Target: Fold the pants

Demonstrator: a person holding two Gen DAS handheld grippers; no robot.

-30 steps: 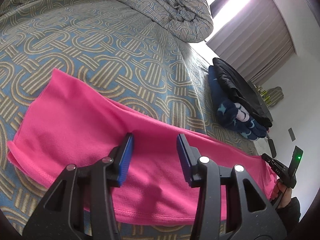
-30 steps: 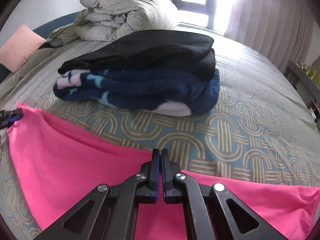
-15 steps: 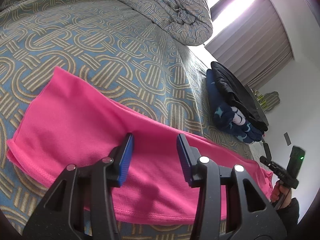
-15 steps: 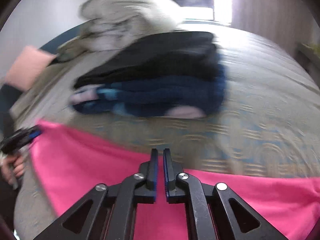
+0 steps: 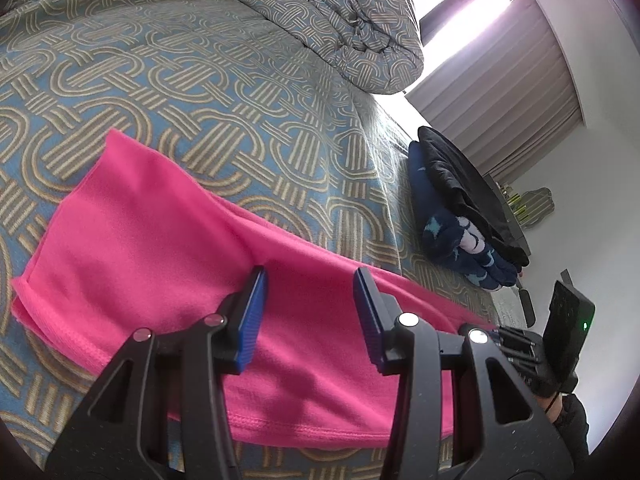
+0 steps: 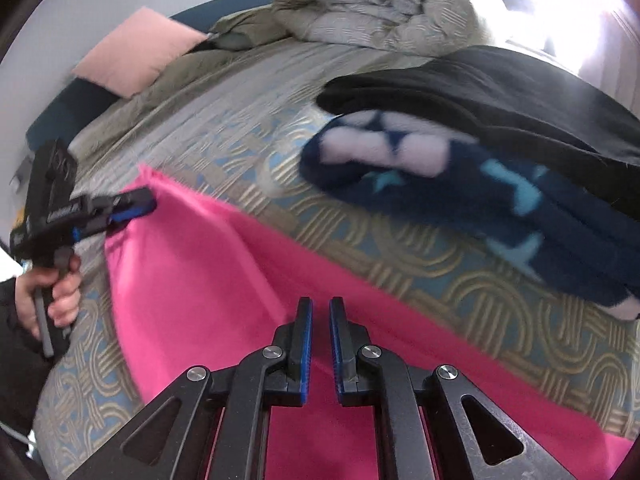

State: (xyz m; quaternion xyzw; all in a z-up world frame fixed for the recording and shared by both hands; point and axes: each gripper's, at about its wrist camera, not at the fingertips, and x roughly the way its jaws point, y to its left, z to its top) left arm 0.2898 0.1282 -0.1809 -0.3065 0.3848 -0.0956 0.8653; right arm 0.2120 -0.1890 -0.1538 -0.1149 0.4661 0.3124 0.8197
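- we see the pink pants (image 5: 168, 240) spread flat on the patterned bedspread (image 5: 200, 80), directly under and ahead of both tools.
- our left hand-held gripper (image 5: 308, 316) hovers over the pants with its jaws apart, nothing between them.
- our right hand-held gripper (image 6: 320, 332) has just been opening; a narrow gap shows between the pads, with no cloth in it.
- beyond the right hand-held gripper lies a stack of folded dark clothes (image 6: 500, 168).
- a rumpled duvet (image 5: 340, 20) lies far ahead of the left one.
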